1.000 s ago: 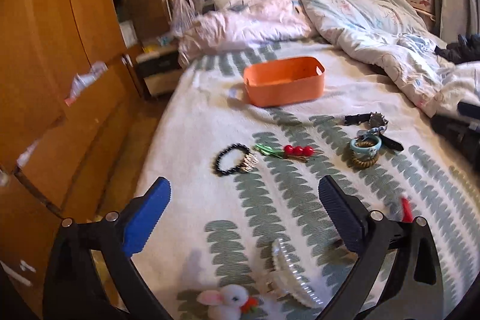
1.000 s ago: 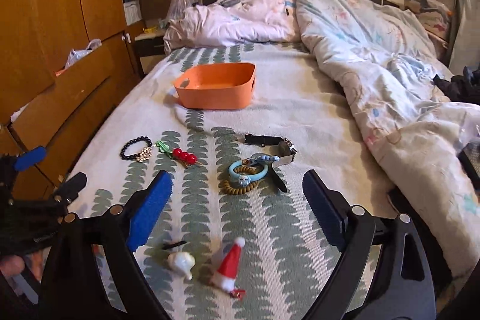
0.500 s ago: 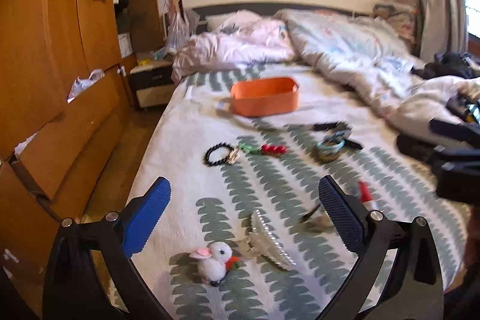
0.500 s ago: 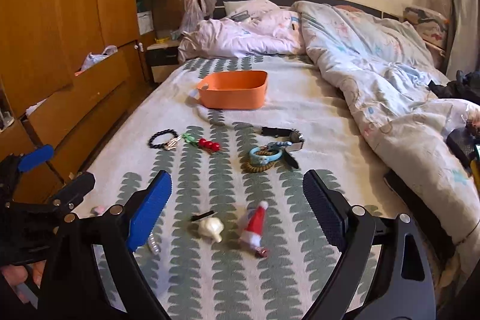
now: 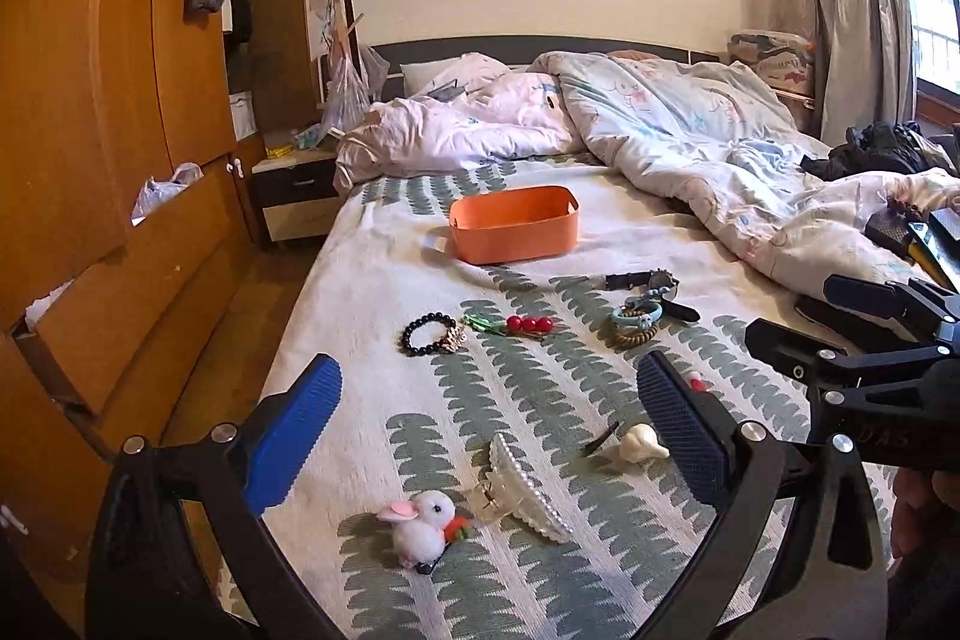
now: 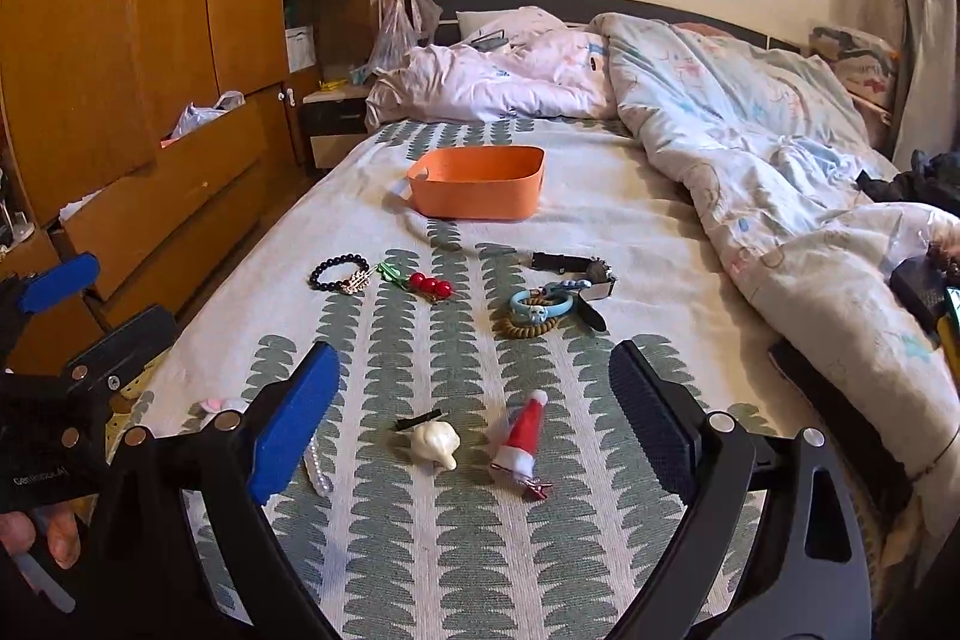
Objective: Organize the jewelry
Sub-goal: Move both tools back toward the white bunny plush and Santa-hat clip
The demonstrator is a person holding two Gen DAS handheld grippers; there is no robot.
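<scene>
The jewelry lies scattered on the leaf-patterned bedspread (image 6: 420,550), none of it yet in the open orange plastic bin (image 6: 477,189) farther up the bed. Nearest the right gripper (image 6: 474,415) are a cream shell-shaped hair clip (image 6: 435,441) and a small red-and-white Santa-hat clip (image 6: 521,439), side by side and apart. Beyond them sit a black beaded bracelet with a gold charm (image 6: 341,273), a red cherry clip with green leaves (image 6: 420,280), a blue ring resting on a coiled brown hair tie (image 6: 534,313), and a black-strapped wristwatch (image 6: 576,268). The left gripper (image 5: 489,427) hovers over a pearl-studded claw clip (image 5: 522,484) and a white fluffy bunny clip (image 5: 423,517).

All look light and small. The clips are probably stiff and somewhat slippery, best pinched across their bodies; the pearl claw seems fragile. The bracelet and hair tie should flex, so pinching one side of the loop suits them. The soft bedding will likely give under pressure.

Both grippers have their fingers spread wide, holding nothing.
</scene>
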